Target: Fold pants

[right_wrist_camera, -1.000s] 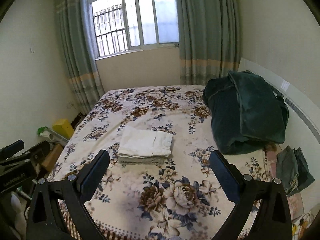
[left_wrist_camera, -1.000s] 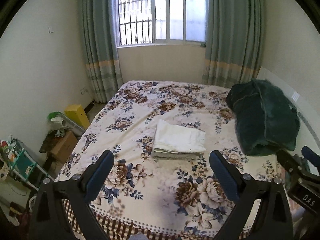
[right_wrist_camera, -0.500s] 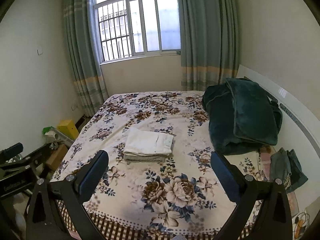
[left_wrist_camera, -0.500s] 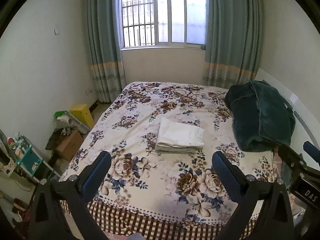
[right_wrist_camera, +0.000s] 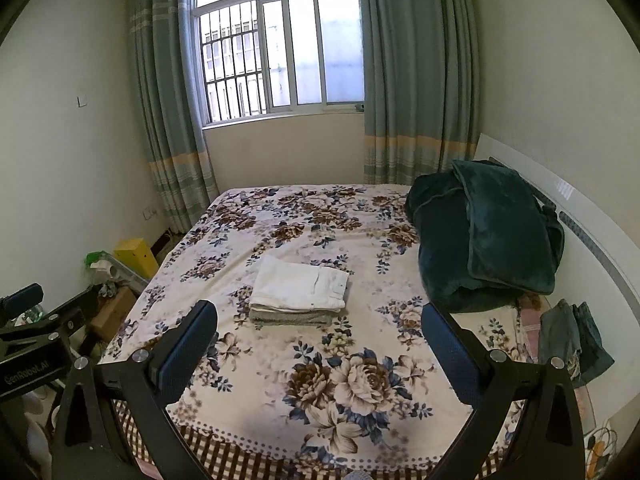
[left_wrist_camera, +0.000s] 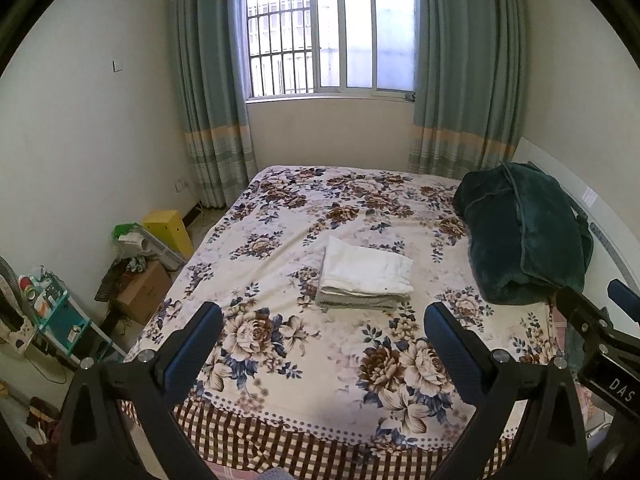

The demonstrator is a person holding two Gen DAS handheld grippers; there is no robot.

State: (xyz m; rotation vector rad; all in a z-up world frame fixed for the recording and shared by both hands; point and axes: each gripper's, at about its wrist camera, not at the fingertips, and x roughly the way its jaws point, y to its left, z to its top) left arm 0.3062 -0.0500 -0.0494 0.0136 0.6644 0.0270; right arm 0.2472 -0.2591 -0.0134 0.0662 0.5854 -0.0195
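Folded white pants [left_wrist_camera: 366, 270] lie on top of a folded grey garment [left_wrist_camera: 356, 303] in the middle of the flowered bed [left_wrist_camera: 280, 240]; the stack also shows in the right wrist view [right_wrist_camera: 300, 286]. My left gripper [left_wrist_camera: 322, 316] is open and empty, held back over the bed's foot, well short of the stack. My right gripper [right_wrist_camera: 320, 314] is open and empty too, at about the same distance. Each gripper's side shows in the other's view, the right one [left_wrist_camera: 600, 332] and the left one [right_wrist_camera: 36, 328].
A dark green blanket [right_wrist_camera: 484, 232] is heaped at the bed's right by the white headboard [right_wrist_camera: 592, 232]. Denim clothes [right_wrist_camera: 572, 340] lie at the right edge. A yellow box [left_wrist_camera: 168, 230], a cardboard box [left_wrist_camera: 142, 292] and clutter stand on the floor to the left. A curtained window [left_wrist_camera: 330, 36] is behind.
Both grippers have pulled back and up from the bed; the stack looks smaller and farther, and the checked bed skirt has come into view. Both stay open.
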